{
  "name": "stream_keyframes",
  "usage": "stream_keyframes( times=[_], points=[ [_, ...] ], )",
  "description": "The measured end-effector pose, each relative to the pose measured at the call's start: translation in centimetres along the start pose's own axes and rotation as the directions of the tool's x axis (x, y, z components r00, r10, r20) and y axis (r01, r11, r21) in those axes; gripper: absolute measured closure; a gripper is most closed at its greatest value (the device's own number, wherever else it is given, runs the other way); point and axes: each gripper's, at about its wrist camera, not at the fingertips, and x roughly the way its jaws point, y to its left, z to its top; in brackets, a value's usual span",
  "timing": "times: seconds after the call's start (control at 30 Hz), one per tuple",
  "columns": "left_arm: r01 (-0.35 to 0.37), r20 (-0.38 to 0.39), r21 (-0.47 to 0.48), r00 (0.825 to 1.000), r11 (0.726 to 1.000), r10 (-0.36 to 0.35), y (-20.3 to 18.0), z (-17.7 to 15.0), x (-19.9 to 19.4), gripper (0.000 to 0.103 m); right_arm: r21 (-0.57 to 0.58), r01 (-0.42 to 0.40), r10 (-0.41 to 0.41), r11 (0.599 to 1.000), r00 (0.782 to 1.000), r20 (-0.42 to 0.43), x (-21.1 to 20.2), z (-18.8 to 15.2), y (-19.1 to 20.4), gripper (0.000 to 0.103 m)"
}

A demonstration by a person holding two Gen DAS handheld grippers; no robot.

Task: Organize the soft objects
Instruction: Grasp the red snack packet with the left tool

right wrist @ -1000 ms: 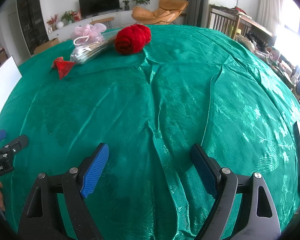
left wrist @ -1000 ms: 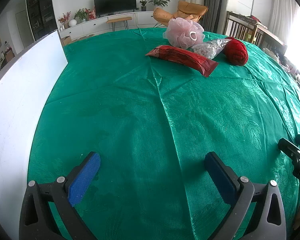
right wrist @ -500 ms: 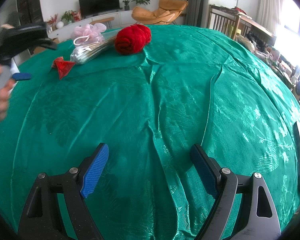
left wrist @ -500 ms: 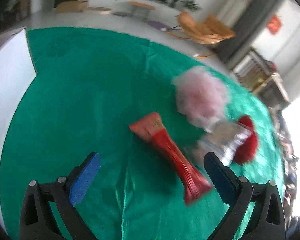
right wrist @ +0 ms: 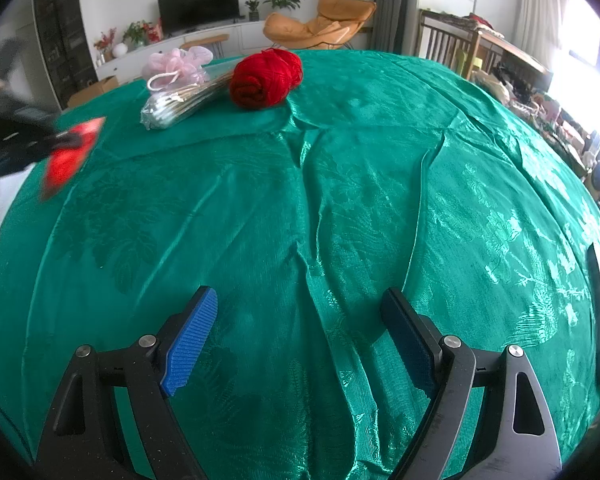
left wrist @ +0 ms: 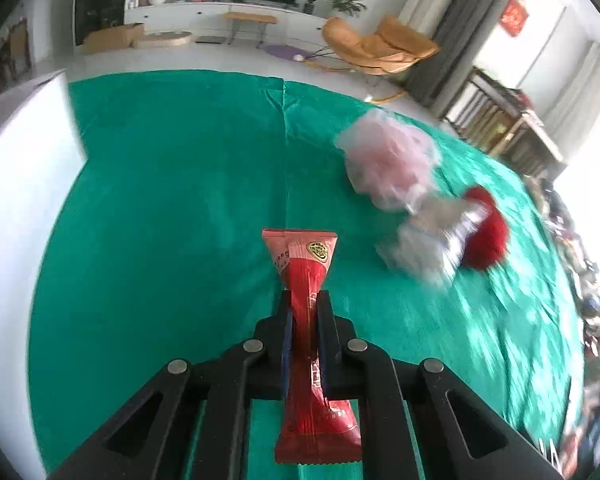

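Beside the white panel (left wrist: pixel 24 168), on the green cloth (left wrist: pixel 172 208): item one, red snack packet (left wrist: pixel 306 276), now clamped across its narrow waist by the left gripper (left wrist: pixel 305 300), whose jaws have just been closing on it from a wide-open stance; the packet's flared printed end points away from the camera toward the panel's far corner, its crimped end hangs near the lens. A second ago this packet lay flat among the other goods, well off from the panel; it now appears lifted clear of the cloth, as the right wrist view also suggests, where it shows as a red blur (right wrist: pixel 70 156) in the dark gripper at the left edge. Item two, pink bath pouf (left wrist: pixel 388 160), farther from the panel than the packet. Item three, clear bag of cotton swabs (left wrist: pixel 432 244), touching the pouf and overlapping item four, red yarn ball (left wrist: pixel 486 236), the farthest from the panel; these three remain in their cluster, unmoved. Right gripper (right wrist: pixel 296 332): released, jaws spread wide, nothing between them, hovering over bare cloth well away from the panel, unchanged from a second ago. Assessment: the first of four soft objects is secured and in transit; three await collection, so the task looks barely started.
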Motion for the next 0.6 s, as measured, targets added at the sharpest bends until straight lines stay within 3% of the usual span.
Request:
stream_keyframes(
  times=[0.2, 0.33, 0.4, 0.47, 0.5, 0.6],
  points=[
    [0.075, -0.056, 0.089, 0.996, 0.993, -0.070, 1.1, -5.5, -6.8, 0.093, 0.000, -0.001, 0.001, 1.000, 1.000, 0.000, 0.0, 0.0, 0.0, 0.017],
    [0.093, -0.110, 0.145, 0.991, 0.985, -0.077, 0.9, -8.2, -8.1, 0.090, 0.000, -0.001, 0.001, 1.000, 1.000, 0.000, 0.0, 0.0, 0.0, 0.017],
    [0.119, -0.109, 0.129, 0.988, 0.984, -0.105, 1.4, -9.1, -7.9, 0.078, -0.001, -0.001, 0.001, 1.000, 1.000, 0.000, 0.0, 0.0, 0.0, 0.017],
    [0.132, -0.109, 0.095, 0.987, 0.987, -0.122, 1.7, -9.7, -7.6, 0.027, 0.000, -0.001, 0.001, 1.000, 1.000, 0.000, 0.0, 0.0, 0.0, 0.017],
    [0.139, -0.089, 0.078, 0.987, 0.987, -0.132, 1.7, -9.8, -7.3, 0.021, 0.000, -0.001, 0.001, 1.000, 1.000, 0.000, 0.0, 0.0, 0.0, 0.017],
    [0.126, -0.055, 0.092, 0.991, 0.988, -0.121, 1.6, -10.3, -6.9, 0.019, 0.000, -0.001, 0.001, 1.000, 1.000, 0.000, 0.0, 0.0, 0.0, 0.017]
  ],
)
